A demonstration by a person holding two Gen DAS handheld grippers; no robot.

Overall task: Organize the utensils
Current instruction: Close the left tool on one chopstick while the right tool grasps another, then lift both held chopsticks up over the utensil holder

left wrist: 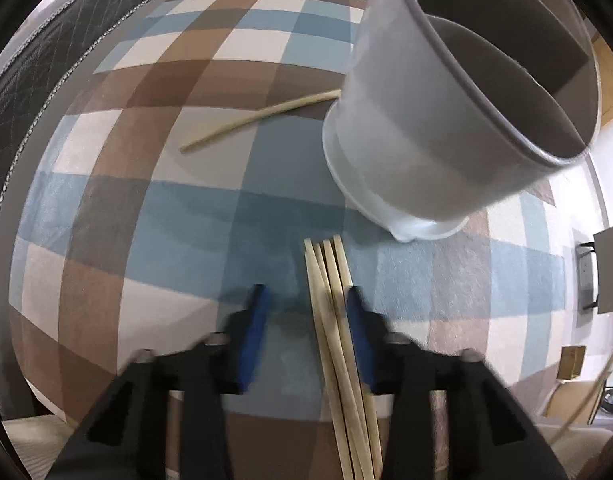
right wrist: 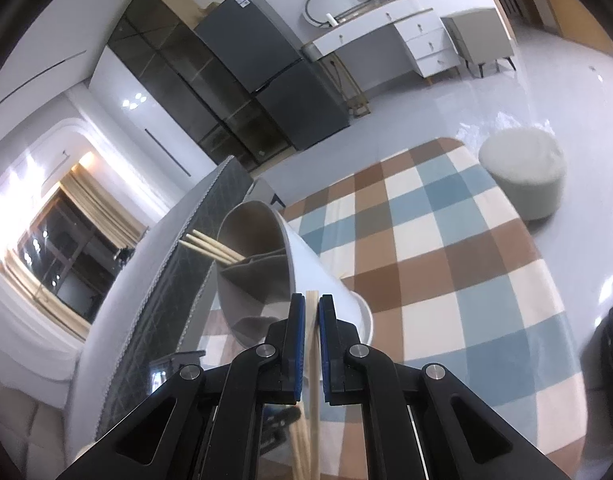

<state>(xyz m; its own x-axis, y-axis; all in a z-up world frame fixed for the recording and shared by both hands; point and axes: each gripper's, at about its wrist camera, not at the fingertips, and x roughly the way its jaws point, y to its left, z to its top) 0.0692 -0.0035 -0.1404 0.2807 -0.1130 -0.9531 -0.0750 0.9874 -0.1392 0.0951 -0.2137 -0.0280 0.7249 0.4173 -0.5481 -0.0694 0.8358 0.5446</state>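
My left gripper [left wrist: 306,300] is open above the checked rug; several wooden chopsticks [left wrist: 338,340] lie bunched against its right finger [left wrist: 362,332], not clamped. One more chopstick [left wrist: 262,120] lies on the rug further off. A white divided utensil holder [left wrist: 446,120] stands at the upper right. In the right wrist view my right gripper [right wrist: 312,320] is shut on chopsticks [right wrist: 313,360], just before the same holder [right wrist: 274,272], which has chopsticks [right wrist: 214,248] sticking out of one compartment.
A checked blue, brown and cream rug [right wrist: 446,280] covers the floor. A dark quilted mattress edge [right wrist: 178,280] runs along the left. A round pale pouf [right wrist: 524,176] stands at the rug's far corner. A fridge, cabinets and a white desk line the far wall.
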